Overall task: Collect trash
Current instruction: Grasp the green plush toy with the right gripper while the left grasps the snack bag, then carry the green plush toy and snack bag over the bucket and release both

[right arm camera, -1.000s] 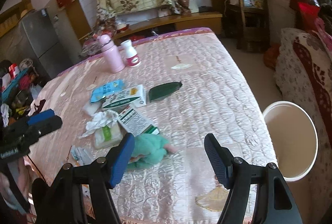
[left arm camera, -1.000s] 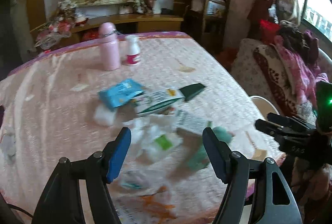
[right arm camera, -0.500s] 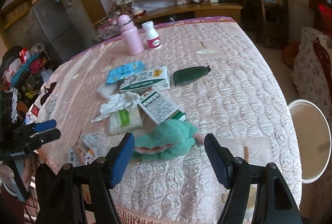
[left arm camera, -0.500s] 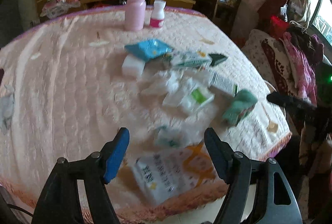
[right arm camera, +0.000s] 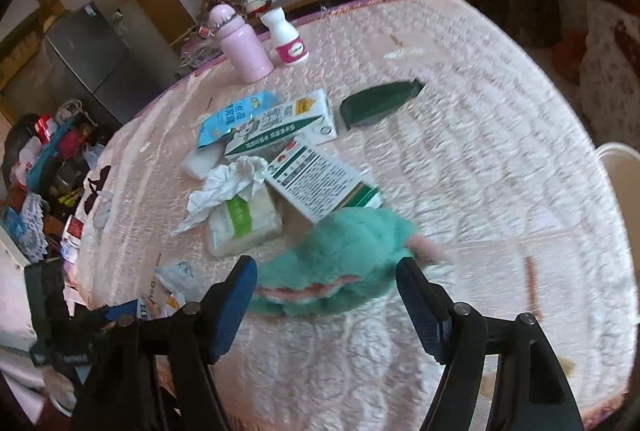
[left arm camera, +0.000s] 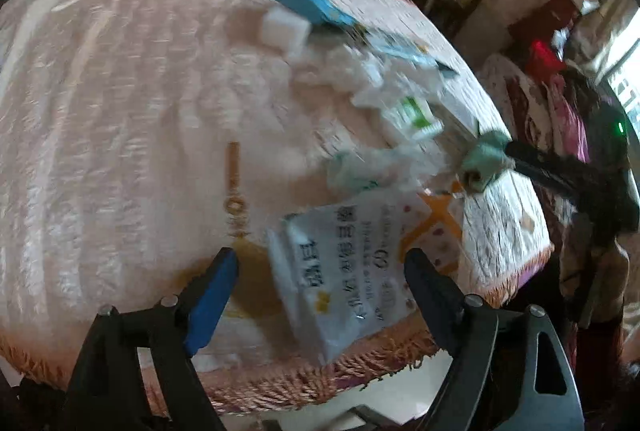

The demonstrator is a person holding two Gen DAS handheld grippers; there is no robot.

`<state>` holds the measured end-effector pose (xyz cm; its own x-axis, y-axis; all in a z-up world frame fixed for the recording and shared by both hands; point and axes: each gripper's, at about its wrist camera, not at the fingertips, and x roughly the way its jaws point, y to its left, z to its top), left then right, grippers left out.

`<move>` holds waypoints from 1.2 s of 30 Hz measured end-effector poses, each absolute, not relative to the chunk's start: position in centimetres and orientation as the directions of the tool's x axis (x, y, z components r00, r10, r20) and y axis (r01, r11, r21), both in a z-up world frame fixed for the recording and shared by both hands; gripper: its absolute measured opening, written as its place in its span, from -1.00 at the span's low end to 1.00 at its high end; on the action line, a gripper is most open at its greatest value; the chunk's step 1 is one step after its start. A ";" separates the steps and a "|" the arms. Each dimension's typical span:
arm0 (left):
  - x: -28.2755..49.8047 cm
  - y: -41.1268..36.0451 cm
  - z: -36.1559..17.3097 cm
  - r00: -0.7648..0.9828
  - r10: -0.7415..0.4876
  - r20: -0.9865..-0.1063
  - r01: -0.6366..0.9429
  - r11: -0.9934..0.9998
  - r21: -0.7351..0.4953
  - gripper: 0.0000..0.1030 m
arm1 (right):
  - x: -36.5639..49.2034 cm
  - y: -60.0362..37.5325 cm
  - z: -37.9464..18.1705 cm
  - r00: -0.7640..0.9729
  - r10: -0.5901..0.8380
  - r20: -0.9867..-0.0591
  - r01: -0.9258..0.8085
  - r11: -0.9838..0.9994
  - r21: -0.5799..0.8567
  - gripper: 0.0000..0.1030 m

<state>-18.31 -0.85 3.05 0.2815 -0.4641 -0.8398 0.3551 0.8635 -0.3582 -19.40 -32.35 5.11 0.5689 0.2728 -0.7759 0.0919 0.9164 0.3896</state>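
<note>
The white printed wrapper [left arm camera: 352, 271] is seen flat at the desk [left arm camera: 120, 111] edge, between the widening jaws of the empty left hand-held gripper [left arm camera: 320, 279], long axis pointing away; the right hand-held gripper [right arm camera: 326, 295], likewise widening and empty, is spread before a green plush toy [right arm camera: 344, 251].

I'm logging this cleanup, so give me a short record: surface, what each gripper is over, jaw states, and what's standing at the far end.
surface: pink quilted table cover
left gripper: open, jaws just widened, over white wrapper at the near edge
right gripper: open, jaws just widened, around green plush toy, no pad contact visible
far end: pink bottle, small white bottle, both upright
</note>
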 end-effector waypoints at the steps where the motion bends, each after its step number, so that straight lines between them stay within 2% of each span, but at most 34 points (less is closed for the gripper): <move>1: -18.5 -1.2 3.1 0.300 -0.455 -0.838 0.360 0.868 -0.342 0.65 | -19.3 -32.2 4.9 0.567 0.267 -0.779 0.097 0.918 0.385 0.51; 3: -18.8 -1.8 3.1 0.296 -0.459 -0.838 0.382 0.861 -0.337 0.62 | -18.7 -32.0 4.4 0.568 0.248 -0.785 0.109 0.922 0.371 0.54; 4: -19.0 -2.1 3.2 0.293 -0.462 -0.837 0.395 0.856 -0.334 0.34 | -18.6 -31.9 4.3 0.566 0.247 -0.787 0.112 0.922 0.370 0.54; 5: -19.0 -2.4 3.1 0.285 -0.456 -0.843 0.406 0.854 -0.325 -0.08 | -18.3 -32.0 4.0 0.557 0.242 -0.795 0.126 0.921 0.369 0.54; 8: -19.4 -2.9 3.0 0.261 -0.453 -0.853 0.433 0.844 -0.316 -0.46 | -18.0 -32.2 3.1 0.534 0.236 -0.812 0.149 0.919 0.366 0.53; 10: -19.3 -3.0 3.1 0.256 -0.452 -0.855 0.435 0.843 -0.315 -0.66 | -17.9 -32.4 2.3 0.522 0.265 -0.811 0.141 0.911 0.388 0.45; 11: -19.4 -3.1 3.4 0.260 -0.449 -0.855 0.438 0.844 -0.310 -0.68 | -18.0 -32.3 2.2 0.526 0.274 -0.805 0.132 0.909 0.396 0.19; 14: -20.0 -3.4 4.9 0.284 -0.460 -0.842 0.463 0.834 -0.299 -0.72 | -18.8 -32.1 3.0 0.550 0.259 -0.794 0.106 0.922 0.373 -0.03; 22: -20.7 -4.6 9.2 0.342 -0.494 -0.800 0.498 0.817 -0.291 -0.77 | -21.5 -33.0 7.9 0.643 0.231 -0.730 0.037 0.943 0.331 -0.05; 27: -20.6 -6.2 12.0 0.375 -0.518 -0.769 0.536 0.798 -0.276 -0.83 | -23.0 -35.2 10.6 0.701 0.152 -0.697 0.068 0.958 0.277 -0.05; 36: -19.3 -11.0 15.0 0.399 -0.556 -0.729 0.574 0.771 -0.275 -0.83 | -24.6 -40.0 11.6 0.726 0.098 -0.681 0.146 0.946 0.291 -0.05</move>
<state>-19.32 -11.01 14.98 0.3991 -0.5564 -0.7288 0.5740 0.7714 -0.2746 -24.55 -39.99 11.62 0.7260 0.0978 -0.6807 0.1457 0.9455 0.2912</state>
